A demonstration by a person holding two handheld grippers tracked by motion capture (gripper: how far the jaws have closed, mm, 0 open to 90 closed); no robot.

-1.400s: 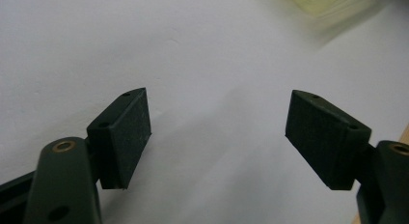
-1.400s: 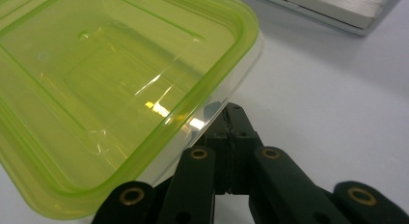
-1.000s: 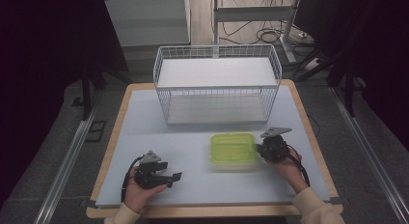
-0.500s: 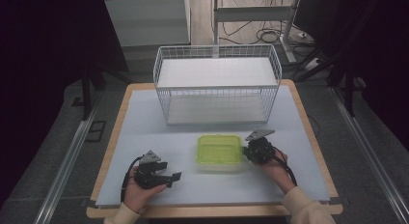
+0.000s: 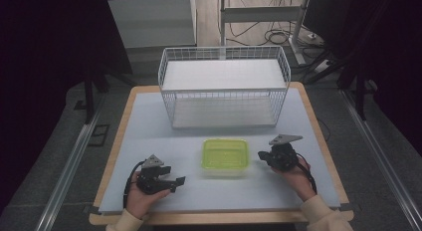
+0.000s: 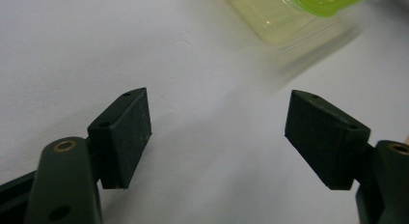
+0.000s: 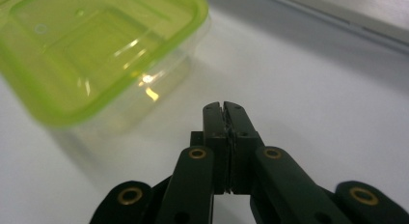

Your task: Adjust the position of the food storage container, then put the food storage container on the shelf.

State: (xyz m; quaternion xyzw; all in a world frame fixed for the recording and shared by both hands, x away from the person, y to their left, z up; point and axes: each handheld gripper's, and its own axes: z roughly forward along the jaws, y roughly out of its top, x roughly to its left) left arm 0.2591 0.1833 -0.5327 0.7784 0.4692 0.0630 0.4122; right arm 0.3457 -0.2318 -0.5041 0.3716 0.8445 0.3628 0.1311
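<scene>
A clear plastic container with a lime-green lid [image 5: 225, 157] lies flat on the white table top, in front of the wire basket. My right gripper [image 5: 261, 155] sits just to its right, jaws shut on nothing and pointing at the container's side across a small gap. In the right gripper view the shut jaws [image 7: 224, 108] aim a little past the container's [image 7: 96, 55] near corner. My left gripper [image 5: 173, 174] rests at the front left, open and empty. Its view shows the wide-apart pads [image 6: 125, 132] over bare table, with the container [image 6: 299, 11] at the top right.
A white wire basket [image 5: 224, 86] with a shelf top stands at the back of the table [image 5: 149, 126]. The table's wooden edge runs along the front and sides. Dark floor, rails and cables surround it.
The container slid leftward with my shut right gripper behind it. The right gripper has since drawn back a little to the right. The left gripper stayed put.
</scene>
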